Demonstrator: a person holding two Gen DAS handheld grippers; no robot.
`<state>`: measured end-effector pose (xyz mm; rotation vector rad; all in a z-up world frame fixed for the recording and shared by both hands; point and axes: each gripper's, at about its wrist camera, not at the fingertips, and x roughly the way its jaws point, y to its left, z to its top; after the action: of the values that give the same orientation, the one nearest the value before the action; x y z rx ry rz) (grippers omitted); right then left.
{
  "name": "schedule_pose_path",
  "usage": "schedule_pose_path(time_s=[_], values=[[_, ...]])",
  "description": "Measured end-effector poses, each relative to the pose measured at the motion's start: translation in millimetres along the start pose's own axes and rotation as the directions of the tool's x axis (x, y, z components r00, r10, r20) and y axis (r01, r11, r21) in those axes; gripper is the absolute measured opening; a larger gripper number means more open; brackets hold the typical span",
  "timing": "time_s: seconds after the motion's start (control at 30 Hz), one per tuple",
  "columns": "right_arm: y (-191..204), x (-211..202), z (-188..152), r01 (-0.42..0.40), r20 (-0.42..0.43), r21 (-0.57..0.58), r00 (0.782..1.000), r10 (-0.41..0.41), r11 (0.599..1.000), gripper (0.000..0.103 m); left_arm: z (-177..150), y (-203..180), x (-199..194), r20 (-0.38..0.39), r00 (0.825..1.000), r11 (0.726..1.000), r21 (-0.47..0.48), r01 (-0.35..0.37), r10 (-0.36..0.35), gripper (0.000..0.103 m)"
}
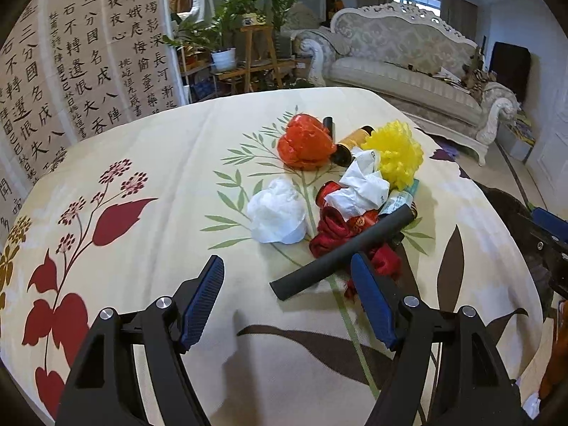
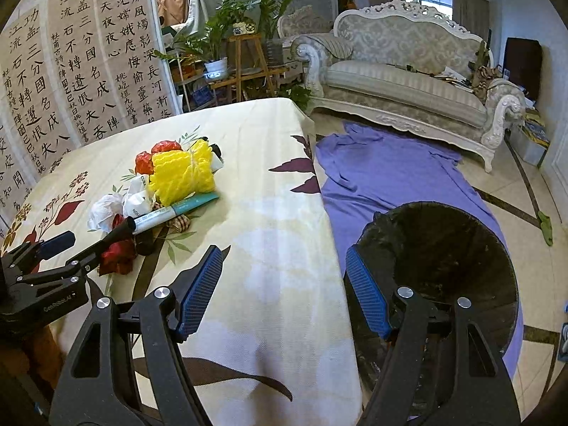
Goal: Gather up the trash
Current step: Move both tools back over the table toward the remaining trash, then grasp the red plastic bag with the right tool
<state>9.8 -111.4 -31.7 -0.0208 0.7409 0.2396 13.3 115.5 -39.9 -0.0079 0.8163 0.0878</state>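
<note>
A trash pile lies on the flowered tablecloth [image 1: 159,163]: an orange plastic bag [image 1: 305,142], yellow mesh [image 1: 394,152], a white bag [image 1: 277,213], crumpled white paper [image 1: 358,188], red cloth [image 1: 333,234] and a black foam tube [image 1: 340,252]. My left gripper [image 1: 287,266] is open just short of the pile. The tube's near end lies between its fingertips, and no pad presses on it. My right gripper [image 2: 283,254] is open and empty over the table's right edge, beside the black trash bin [image 2: 443,259] on the floor. The yellow mesh [image 2: 184,174] and the left gripper [image 2: 76,248] show at left in the right wrist view.
A teal and white tube [image 2: 177,211] and a brown bottle [image 1: 351,142] lie in the pile. The bin stands on a purple cloth [image 2: 383,174]. Beyond are a white sofa [image 2: 408,81], a plant stand [image 2: 245,60] and a calligraphy screen [image 2: 81,64].
</note>
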Motion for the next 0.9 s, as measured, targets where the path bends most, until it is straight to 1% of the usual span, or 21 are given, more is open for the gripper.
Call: schedule_pose_path(time_s=[0.07, 0.17, 0.23, 0.27, 0.33, 0.37, 0.4, 0.43, 0.47, 0.5, 0.57, 0.63, 0.9], values=[[2, 2, -1, -0.001, -0.001, 0.002, 1.0, 0.001, 1.0, 0.07, 1, -2, 2, -0.004, 1.0, 1.0, 0.009, 0.01, -0.01, 0.071], [2, 5, -1, -0.006, -0.006, 0.005, 1.0, 0.006, 1.0, 0.07, 3, -5, 4, -0.011, 1.0, 0.999, 0.027, 0.025, -0.025, 0.066], [1, 6, -2, -0.009, -0.008, 0.006, 1.0, 0.009, 1.0, 0.07, 3, -8, 5, -0.017, 0.999, 0.999, 0.041, 0.034, -0.034, 0.058], [1, 7, -3, -0.011, -0.009, 0.008, 1.0, 0.011, 1.0, 0.07, 3, -9, 6, -0.021, 0.999, 0.998, 0.047, 0.037, -0.036, 0.055], [0, 8, -3, -0.013, -0.011, 0.012, 1.0, 0.013, 1.0, 0.07, 1, -11, 7, -0.031, 0.998, 0.997, 0.058, 0.051, -0.049, 0.044], [0, 8, -4, -0.014, -0.012, 0.014, 1.0, 0.014, 1.0, 0.07, 1, -12, 7, -0.033, 0.998, 0.997, 0.06, 0.056, -0.054, 0.041], [0, 9, -4, -0.015, -0.013, 0.016, 1.0, 0.015, 1.0, 0.07, 0, -13, 7, -0.034, 0.997, 0.996, 0.062, 0.066, -0.064, 0.034], [0, 9, -4, -0.014, -0.013, 0.017, 1.0, 0.015, 1.0, 0.07, 0, -14, 7, -0.038, 0.996, 0.995, 0.06, 0.079, -0.077, 0.03], [0, 10, -4, -0.015, -0.013, 0.018, 1.0, 0.015, 1.0, 0.07, -1, -15, 7, -0.036, 0.996, 0.995, 0.061, 0.077, -0.075, 0.03], [0, 10, -4, -0.016, -0.013, 0.02, 1.0, 0.016, 1.0, 0.07, -1, -15, 6, -0.034, 0.997, 0.995, 0.064, 0.074, -0.072, 0.027], [0, 11, -4, -0.017, -0.014, 0.022, 1.0, 0.018, 1.0, 0.07, -2, -16, 5, -0.026, 0.997, 0.995, 0.068, 0.07, -0.068, 0.02], [0, 11, -4, -0.019, -0.015, 0.021, 1.0, 0.019, 1.0, 0.07, -3, -16, 4, -0.024, 0.997, 0.995, 0.066, 0.068, -0.067, 0.011], [4, 11, -5, -0.03, -0.014, 0.01, 0.999, 0.03, 1.0, 0.07, -6, -11, -10, 0.007, 0.998, 0.997, 0.041, 0.069, -0.069, 0.011]])
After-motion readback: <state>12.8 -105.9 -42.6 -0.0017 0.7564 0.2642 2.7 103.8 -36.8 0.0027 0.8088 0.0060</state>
